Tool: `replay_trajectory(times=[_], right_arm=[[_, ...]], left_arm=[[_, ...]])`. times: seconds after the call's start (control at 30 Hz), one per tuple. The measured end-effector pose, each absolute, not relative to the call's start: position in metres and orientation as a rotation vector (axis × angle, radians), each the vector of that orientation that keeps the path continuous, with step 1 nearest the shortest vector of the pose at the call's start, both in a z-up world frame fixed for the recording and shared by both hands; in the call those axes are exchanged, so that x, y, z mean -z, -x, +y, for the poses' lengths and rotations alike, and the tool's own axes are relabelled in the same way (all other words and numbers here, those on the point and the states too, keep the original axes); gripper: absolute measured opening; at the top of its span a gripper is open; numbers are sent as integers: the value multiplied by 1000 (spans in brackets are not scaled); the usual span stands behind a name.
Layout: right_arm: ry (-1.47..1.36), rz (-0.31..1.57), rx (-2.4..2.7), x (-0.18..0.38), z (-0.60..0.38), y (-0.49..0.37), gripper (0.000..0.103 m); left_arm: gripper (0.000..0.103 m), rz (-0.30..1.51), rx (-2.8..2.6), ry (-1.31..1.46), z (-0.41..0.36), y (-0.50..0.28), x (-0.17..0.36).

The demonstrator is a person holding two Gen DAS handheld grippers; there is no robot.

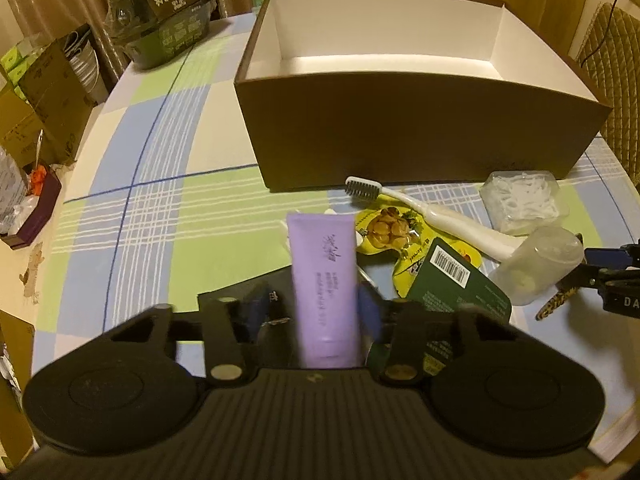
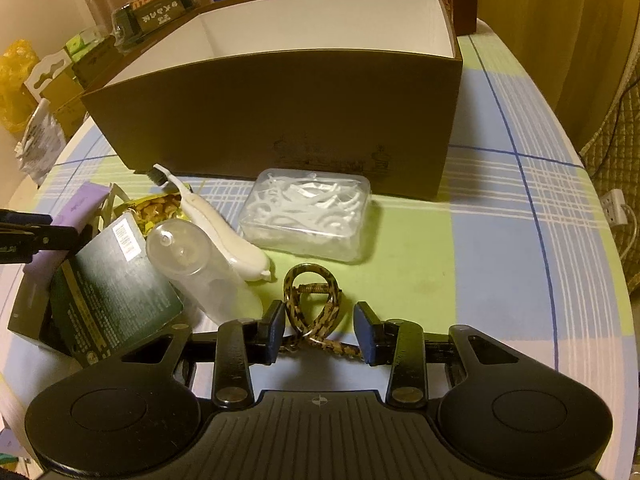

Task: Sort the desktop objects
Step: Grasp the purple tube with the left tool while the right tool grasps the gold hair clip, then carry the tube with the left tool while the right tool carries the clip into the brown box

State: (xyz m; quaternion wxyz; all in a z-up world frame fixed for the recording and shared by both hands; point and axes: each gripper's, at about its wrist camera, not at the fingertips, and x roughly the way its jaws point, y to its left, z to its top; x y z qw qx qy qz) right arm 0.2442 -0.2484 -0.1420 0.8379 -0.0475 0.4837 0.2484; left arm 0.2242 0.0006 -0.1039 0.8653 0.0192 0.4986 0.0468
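A lilac tube (image 1: 324,264) stands upright between the fingers of my left gripper (image 1: 314,308), which is shut on its lower part. In the right wrist view a leopard-print hair clip (image 2: 316,308) lies between the blue pads of my right gripper (image 2: 320,328), which is shut on it just above the tablecloth. A large brown box (image 1: 420,132) with a white inside stands open behind both. In front of it lie a white toothbrush (image 1: 440,216), a clear case of floss picks (image 2: 308,216), a clear bottle (image 2: 196,268), a dark green packet (image 2: 112,280) and a yellow snack packet (image 1: 388,232).
The round table carries a blue, green and white checked cloth (image 1: 168,200). A dark wrapped package (image 1: 168,20) sits at the back left, and cardboard boxes (image 1: 48,92) crowd the left edge. A quilted chair (image 1: 616,60) and a power strip (image 2: 614,204) are on the right.
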Motion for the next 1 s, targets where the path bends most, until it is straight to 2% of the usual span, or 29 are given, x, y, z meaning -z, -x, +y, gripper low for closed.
replay_trajectory(times=[0.2, 0.47, 0.7, 0.73, 0.77, 1.0], right_arm=[[107, 1026, -538, 143, -252, -246, 35], [144, 1037, -559, 146, -247, -248, 35], [179, 1030, -554, 150, -241, -247, 35], [187, 1025, -551, 150, -240, -245, 33], [194, 1019, -551, 150, -240, -244, 26], [126, 1014, -499, 138, -252, -227, 23]], left_arm=[[29, 1024, -120, -24, 8, -210, 105], [29, 1044, -188, 34, 28, -182, 103], [31, 1041, -172, 11, 24, -193, 104], [31, 1038, -164, 1, 23, -194, 105], [31, 1036, -158, -2, 24, -195, 105], [30, 1031, -96, 1, 29, -191, 102]])
